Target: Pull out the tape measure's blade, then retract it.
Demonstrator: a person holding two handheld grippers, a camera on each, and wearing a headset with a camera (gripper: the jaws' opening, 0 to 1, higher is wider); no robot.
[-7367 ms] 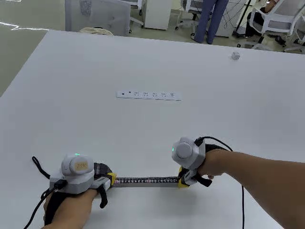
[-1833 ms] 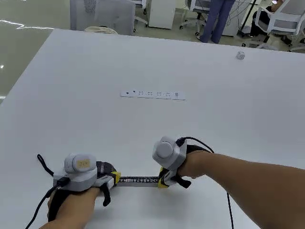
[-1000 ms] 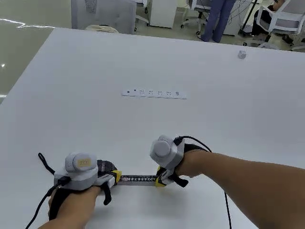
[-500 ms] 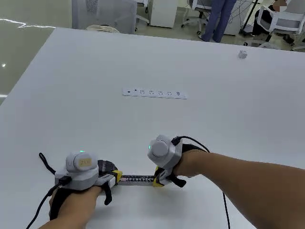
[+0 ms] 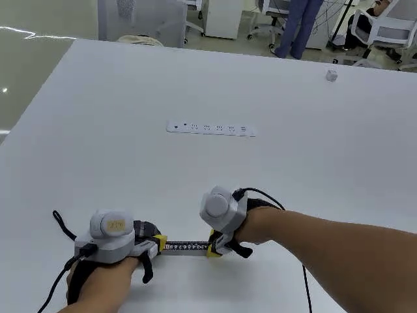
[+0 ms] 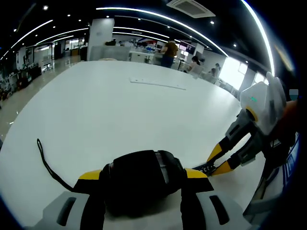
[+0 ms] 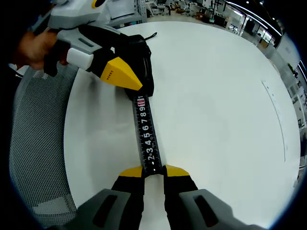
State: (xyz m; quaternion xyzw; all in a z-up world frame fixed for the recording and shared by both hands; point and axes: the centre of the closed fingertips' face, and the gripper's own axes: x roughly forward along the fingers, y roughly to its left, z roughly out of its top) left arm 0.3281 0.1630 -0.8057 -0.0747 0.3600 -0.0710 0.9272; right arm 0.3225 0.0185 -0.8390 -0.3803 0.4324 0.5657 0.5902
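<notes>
With our left gripper [image 6: 143, 175] clamped round the tape measure case [image 7: 144, 57] on the white table [image 5: 195, 176] and our right gripper [image 7: 153, 168] pinching the short blade [image 7: 145, 134] by its tip, we should guide that tip straight along the blade's line, low and slow, so it neither kinks nor snaps

we can't tell what the small grey object [image 5: 331, 75] is; the blade [image 7: 145, 132] ends unseen inside the right gripper [image 7: 154, 170].
</notes>
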